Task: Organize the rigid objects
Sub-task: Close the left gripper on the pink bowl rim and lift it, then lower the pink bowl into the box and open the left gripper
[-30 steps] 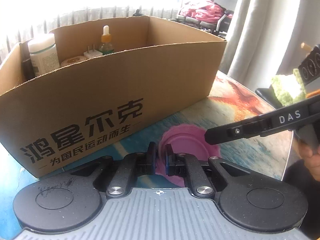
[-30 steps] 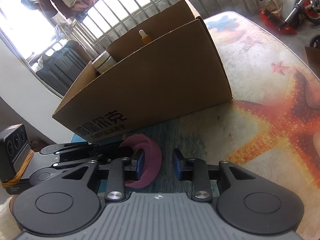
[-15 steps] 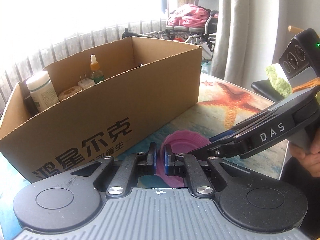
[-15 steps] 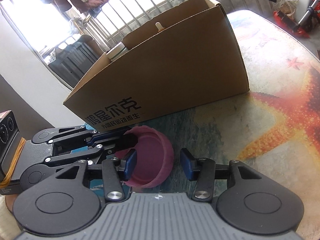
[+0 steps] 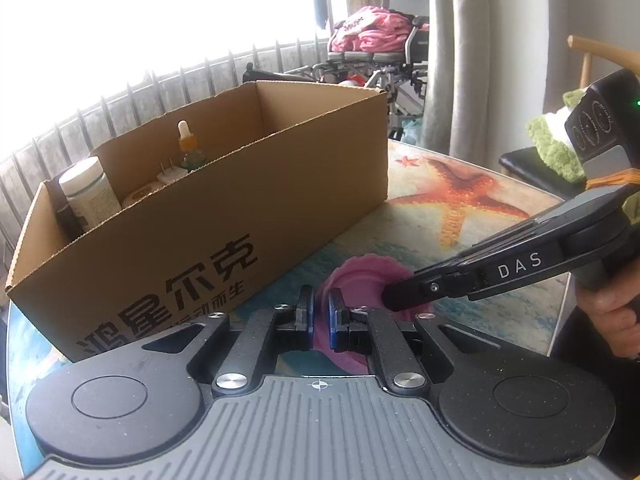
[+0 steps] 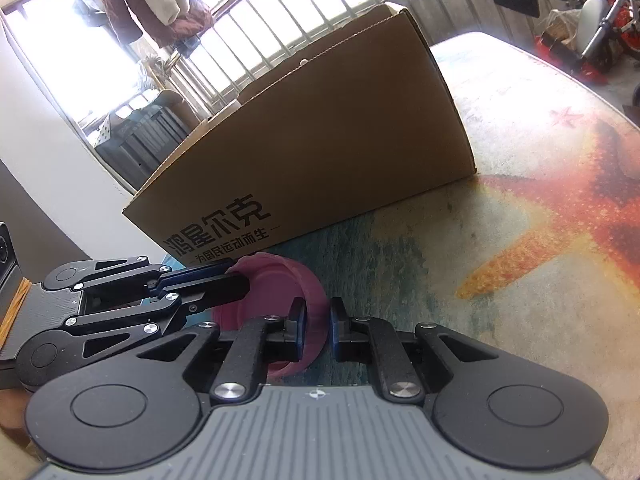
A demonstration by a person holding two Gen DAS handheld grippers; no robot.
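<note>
Your right gripper (image 6: 318, 330) and left gripper (image 5: 319, 318) both clamp the pink lid (image 6: 276, 280); only the left view shows the box's (image 5: 280, 216) bottles (image 5: 90, 194), half hidden.

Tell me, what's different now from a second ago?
The right gripper has just closed its open jaws onto the rim of the pink lid. The left gripper kept hold of the lid's other side and tipped it up. The cardboard box stayed put.
</note>
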